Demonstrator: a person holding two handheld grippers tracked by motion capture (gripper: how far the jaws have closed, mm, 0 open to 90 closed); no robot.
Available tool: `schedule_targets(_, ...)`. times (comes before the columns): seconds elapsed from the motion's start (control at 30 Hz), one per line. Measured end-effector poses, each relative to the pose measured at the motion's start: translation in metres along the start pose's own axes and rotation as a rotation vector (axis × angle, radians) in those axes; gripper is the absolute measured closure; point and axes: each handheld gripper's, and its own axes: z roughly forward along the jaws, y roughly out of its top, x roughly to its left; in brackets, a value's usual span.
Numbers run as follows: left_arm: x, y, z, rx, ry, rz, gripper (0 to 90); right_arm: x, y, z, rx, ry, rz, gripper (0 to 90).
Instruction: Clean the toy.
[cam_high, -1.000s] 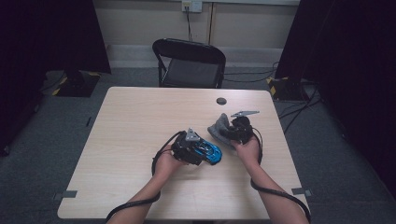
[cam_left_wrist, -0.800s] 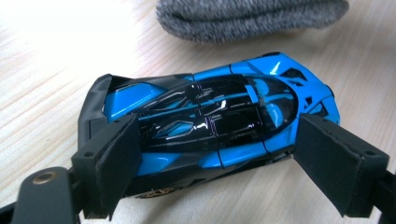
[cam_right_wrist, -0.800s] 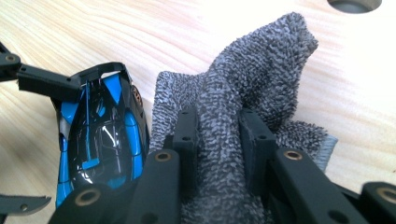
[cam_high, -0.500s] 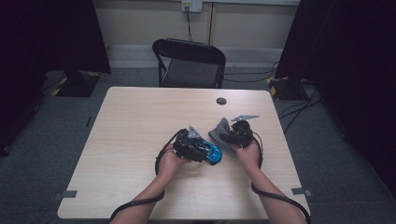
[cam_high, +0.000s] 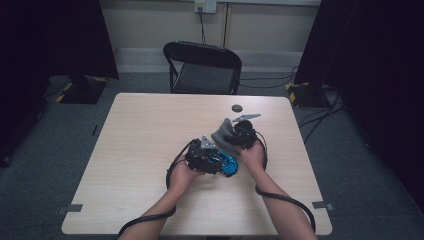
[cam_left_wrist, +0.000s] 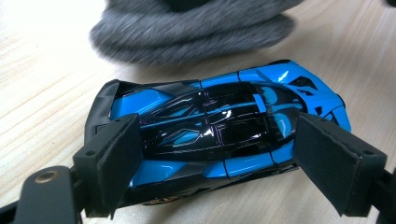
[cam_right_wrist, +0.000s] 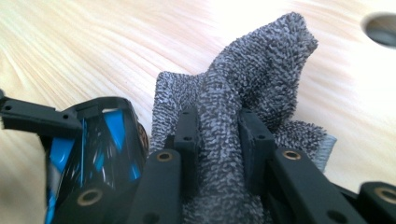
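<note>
A blue and black toy car lies on the wooden table, and my left gripper is shut on it, one pad at each end. From above, the car pokes out to the right of the left gripper. My right gripper is shut on a bunched grey terry cloth, pinched upright between its jaws. The cloth hangs just behind the car, close to its roof, with the right gripper over it. The folded cloth sits directly beyond the car.
A small dark round disc lies on the table behind the grippers, and the disc is at the upper right edge of the right gripper view. A black chair stands at the table's far side. Cables trail off the front edge.
My right gripper has carried the grey cloth a little leftward and down, closer to the car. The left gripper and the car have stayed put.
</note>
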Motion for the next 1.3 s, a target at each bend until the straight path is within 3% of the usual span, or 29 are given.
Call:
schedule_targets(0.1,0.002,-0.001,0.000,0.003,0.008,-0.003,15.7,0.007,0.004,0.016,0.030,0.027,-0.072,73.6)
schedule_targets(0.2,0.004,-0.002,0.000,-0.005,0.012,0.004,16.0,0.015,-0.001,0.026,0.074,0.022,-0.184,74.5)
schedule_targets(0.23,0.003,-0.002,0.000,-0.005,0.012,0.003,16.0,0.016,-0.002,0.027,0.074,0.019,-0.195,74.9)
schedule_targets(0.37,0.002,-0.001,0.000,-0.004,0.025,0.008,17.3,0.008,-0.009,0.023,0.062,0.058,-0.156,75.6)
schedule_targets(1.3,-0.002,-0.001,0.001,-0.003,0.024,0.017,20.1,-0.006,-0.037,-0.008,0.064,0.092,-0.178,75.8)
